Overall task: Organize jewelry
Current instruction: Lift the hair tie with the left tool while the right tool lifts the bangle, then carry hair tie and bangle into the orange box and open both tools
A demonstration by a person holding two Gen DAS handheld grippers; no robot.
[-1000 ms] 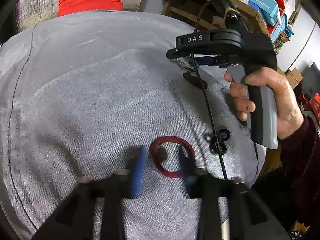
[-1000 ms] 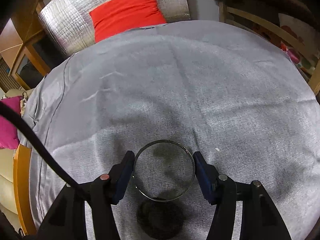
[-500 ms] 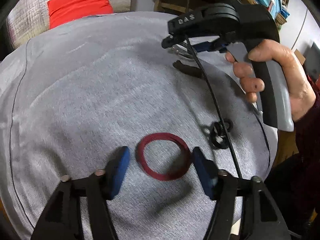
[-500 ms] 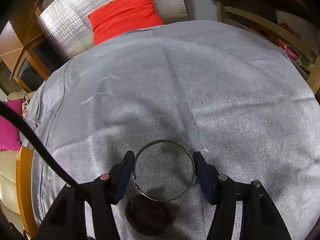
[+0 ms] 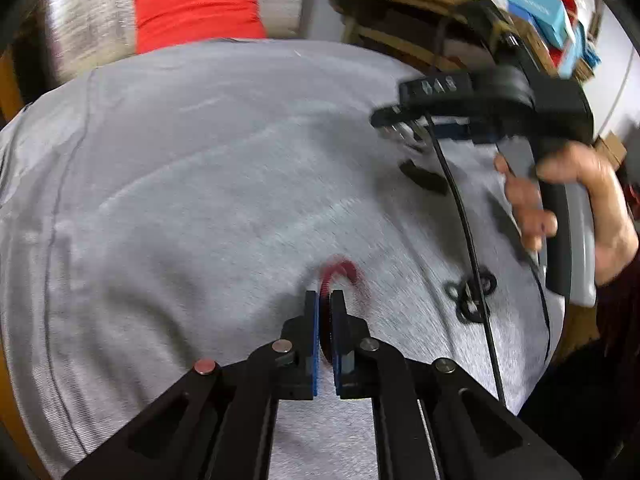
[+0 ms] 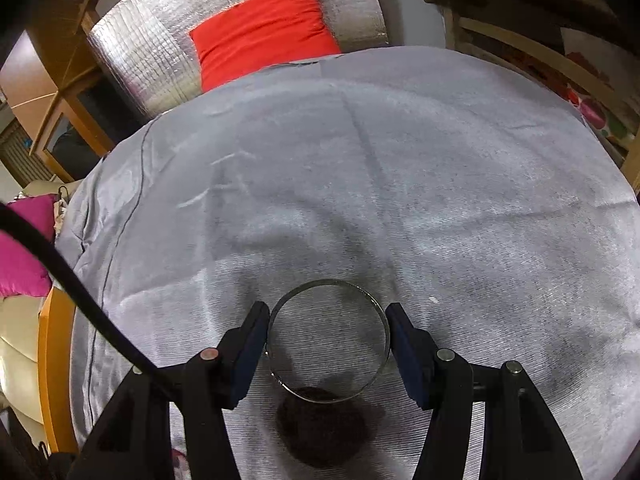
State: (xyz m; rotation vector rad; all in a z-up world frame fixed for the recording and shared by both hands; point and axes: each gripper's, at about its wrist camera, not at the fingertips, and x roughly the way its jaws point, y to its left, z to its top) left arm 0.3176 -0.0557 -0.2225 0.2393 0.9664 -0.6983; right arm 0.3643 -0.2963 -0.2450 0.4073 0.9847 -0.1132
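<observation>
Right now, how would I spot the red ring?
Find the grey cloth covering the table. Near its front edge, the left gripper is shut on the red ring, standing on edge. It is the only red piece; the tangle beside it is black.

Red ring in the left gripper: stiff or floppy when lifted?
Probably floppy: the red ring looks squashed flat between the shut left gripper. Its ribbed band suggests stretchy, light material, so slipping seems unlikely. Blur limits certainty.

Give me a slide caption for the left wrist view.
Left gripper pinches a red bangle on grey cloth; right gripper hovers beyond.
</observation>
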